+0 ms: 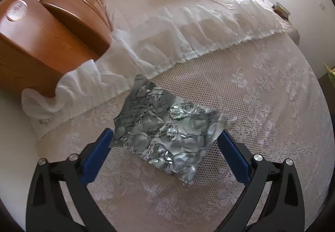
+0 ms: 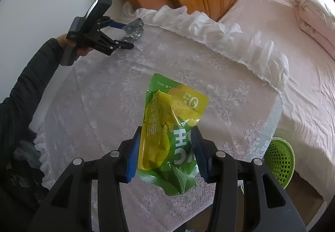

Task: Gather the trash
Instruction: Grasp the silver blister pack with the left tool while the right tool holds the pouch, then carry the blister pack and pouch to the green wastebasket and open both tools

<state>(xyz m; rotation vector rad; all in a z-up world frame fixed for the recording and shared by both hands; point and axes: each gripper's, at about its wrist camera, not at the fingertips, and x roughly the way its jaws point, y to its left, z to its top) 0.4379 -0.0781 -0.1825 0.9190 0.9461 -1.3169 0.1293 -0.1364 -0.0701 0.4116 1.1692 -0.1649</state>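
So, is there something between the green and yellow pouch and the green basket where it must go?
Nothing visible. The right claw holds the green and yellow plastic pouch above the lace-covered table; the green mesh basket stands on the floor past the table's edge, open.

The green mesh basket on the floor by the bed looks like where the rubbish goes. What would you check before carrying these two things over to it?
1. Right gripper holds the green and yellow plastic pouch: ok, blue pads press both its sides.
2. Left gripper holds the crumpled silver foil blister sheet: ok, it sits lifted between the pads.
3. Foil grip firm: cannot tell, only the sheet's edges meet the pads.
4. Green mesh basket in sight: ok, on the floor beside the lace-covered table.
5. Basket has room: cannot tell, its inside is hidden.
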